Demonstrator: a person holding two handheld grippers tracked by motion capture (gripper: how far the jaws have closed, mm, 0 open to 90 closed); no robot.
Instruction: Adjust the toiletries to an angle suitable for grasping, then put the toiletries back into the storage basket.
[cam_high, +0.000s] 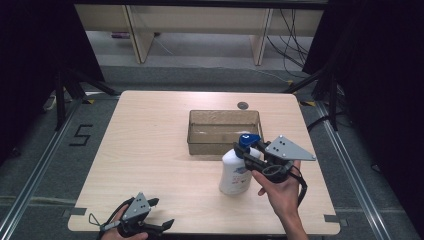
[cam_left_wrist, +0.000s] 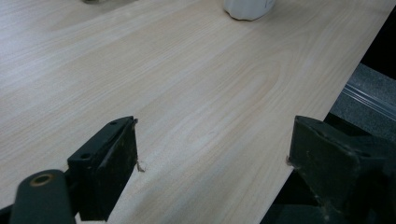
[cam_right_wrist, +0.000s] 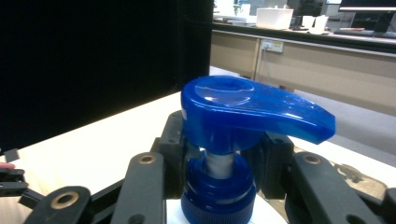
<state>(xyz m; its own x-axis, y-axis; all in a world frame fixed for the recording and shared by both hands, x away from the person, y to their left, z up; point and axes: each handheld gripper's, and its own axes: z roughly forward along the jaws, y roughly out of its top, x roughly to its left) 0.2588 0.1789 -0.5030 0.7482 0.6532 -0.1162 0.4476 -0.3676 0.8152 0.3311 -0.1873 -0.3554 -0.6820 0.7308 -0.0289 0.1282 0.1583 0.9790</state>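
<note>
Near the table's right front, a white pump bottle (cam_high: 235, 172) with a blue pump head (cam_right_wrist: 243, 109) stands upright on the wooden table (cam_high: 150, 150), just in front of a clear brown plastic bin (cam_high: 223, 131). Clamped around the bottle's blue neck collar, just below the pump head, is the right gripper (cam_high: 248, 152). Well apart at the table's front left edge, the left gripper (cam_left_wrist: 212, 154) hovers with its jaws spread wide, holding nothing.
</note>
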